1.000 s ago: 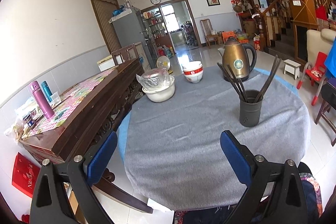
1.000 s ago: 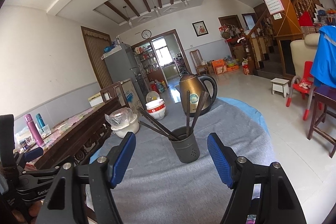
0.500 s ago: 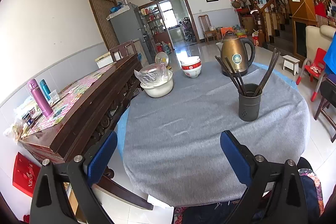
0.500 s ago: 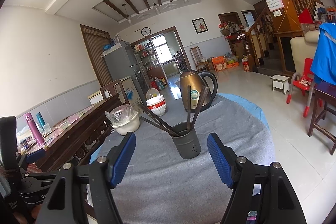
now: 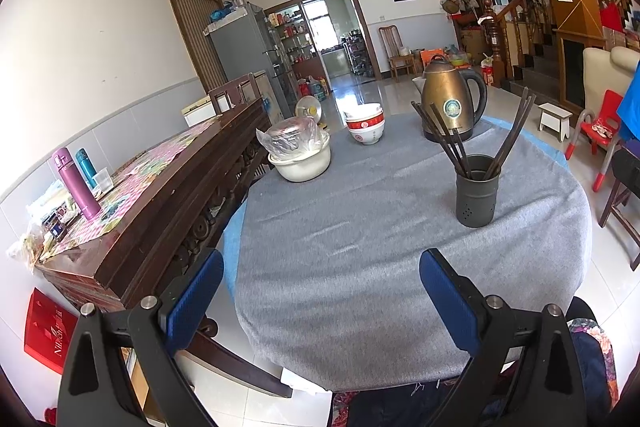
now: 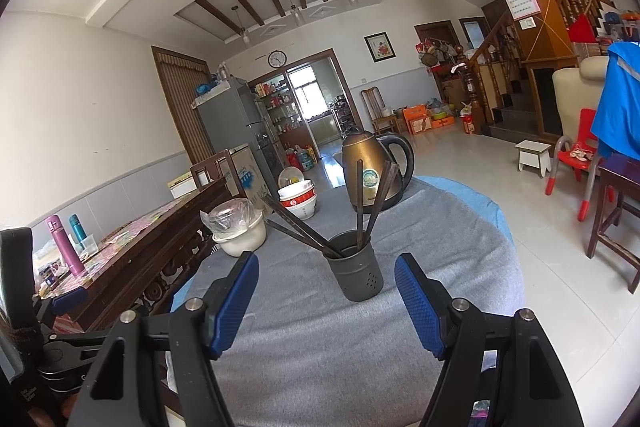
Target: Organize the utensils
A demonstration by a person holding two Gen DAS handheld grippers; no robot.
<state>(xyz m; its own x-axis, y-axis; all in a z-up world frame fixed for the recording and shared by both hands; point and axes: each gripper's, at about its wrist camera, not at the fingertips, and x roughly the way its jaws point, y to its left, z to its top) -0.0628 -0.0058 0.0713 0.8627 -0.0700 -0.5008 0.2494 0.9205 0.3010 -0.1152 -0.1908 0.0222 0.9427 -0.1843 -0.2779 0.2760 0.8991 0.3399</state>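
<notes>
both grippers, left (image 5: 320, 291) & right (image 6: 326, 291), are held released, nothing grasped. chopsticks (image 6: 370, 203) are splayed in holder (image 6: 356, 269); it could be tipped if snagged.

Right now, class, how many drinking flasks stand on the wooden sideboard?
2. The purple flask stands near the sideboard's end; the teal flask is just behind it. Clutter there could hide more.

Bare grey tablecloth (image 5: 360, 267) lies open before the holder (image 5: 477, 191). Splayed chopsticks (image 5: 444, 143) fan above its rim; kettle (image 5: 450, 103), stacked bowls (image 5: 365, 126) and covered pot (image 5: 299, 155) crowd the far edge.
</notes>
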